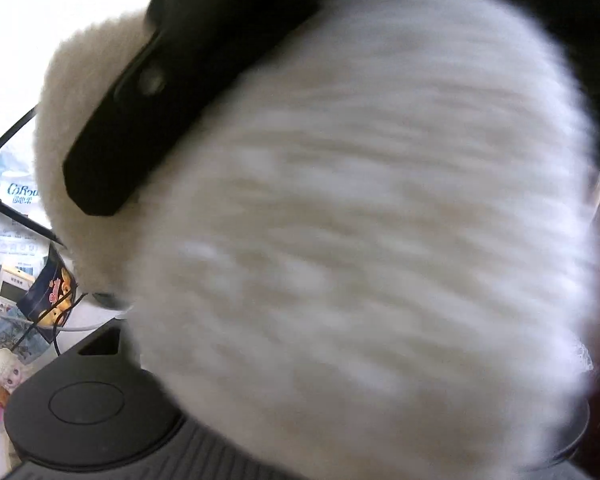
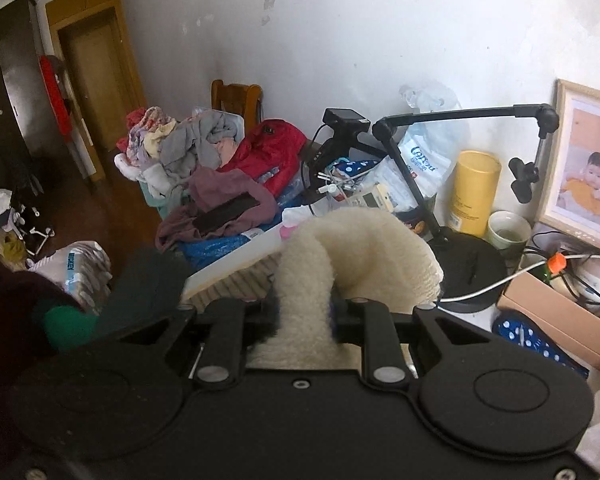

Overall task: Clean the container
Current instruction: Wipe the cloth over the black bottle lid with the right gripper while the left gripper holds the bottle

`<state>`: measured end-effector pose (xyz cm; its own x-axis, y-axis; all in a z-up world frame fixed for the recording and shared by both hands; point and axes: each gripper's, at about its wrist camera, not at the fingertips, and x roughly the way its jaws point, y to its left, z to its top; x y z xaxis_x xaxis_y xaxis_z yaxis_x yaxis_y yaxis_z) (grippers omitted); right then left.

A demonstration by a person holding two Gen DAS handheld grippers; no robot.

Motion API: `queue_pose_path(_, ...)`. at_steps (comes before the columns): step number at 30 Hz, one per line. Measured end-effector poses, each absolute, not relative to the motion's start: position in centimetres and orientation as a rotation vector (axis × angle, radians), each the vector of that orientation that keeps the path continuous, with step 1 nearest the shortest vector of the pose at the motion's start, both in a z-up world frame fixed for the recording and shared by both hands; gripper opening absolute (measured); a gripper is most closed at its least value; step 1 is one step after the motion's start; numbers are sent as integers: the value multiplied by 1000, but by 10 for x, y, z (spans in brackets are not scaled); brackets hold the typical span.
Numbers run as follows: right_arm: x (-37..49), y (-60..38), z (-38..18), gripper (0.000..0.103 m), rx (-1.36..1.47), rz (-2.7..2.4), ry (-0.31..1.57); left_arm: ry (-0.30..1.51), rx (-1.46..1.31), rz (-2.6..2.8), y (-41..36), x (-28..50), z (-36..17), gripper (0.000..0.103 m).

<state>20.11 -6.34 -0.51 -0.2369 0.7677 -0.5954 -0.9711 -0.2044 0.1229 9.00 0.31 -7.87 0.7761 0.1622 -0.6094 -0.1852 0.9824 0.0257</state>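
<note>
Fleecy cream cloth (image 2: 352,248) is pinched in the right tool (image 2: 304,312) above the cluttered counter (image 2: 540,320). It fills the left view; the left tool's state and the container can't be told, so neither can progress.

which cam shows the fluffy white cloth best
The right wrist view. There the fluffy white cloth is sharp and whole, arching up from between the closed fingers of the right gripper. In the left wrist view the cloth fills most of the picture, close and blurred, so its shape is lost.
</note>
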Motion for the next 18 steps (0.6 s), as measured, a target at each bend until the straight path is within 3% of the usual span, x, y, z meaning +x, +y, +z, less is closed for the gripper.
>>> queue_pose_path(18, 262, -107, -21, 20, -471, 1456, 557, 668, -50, 181, 26, 86, -89, 64)
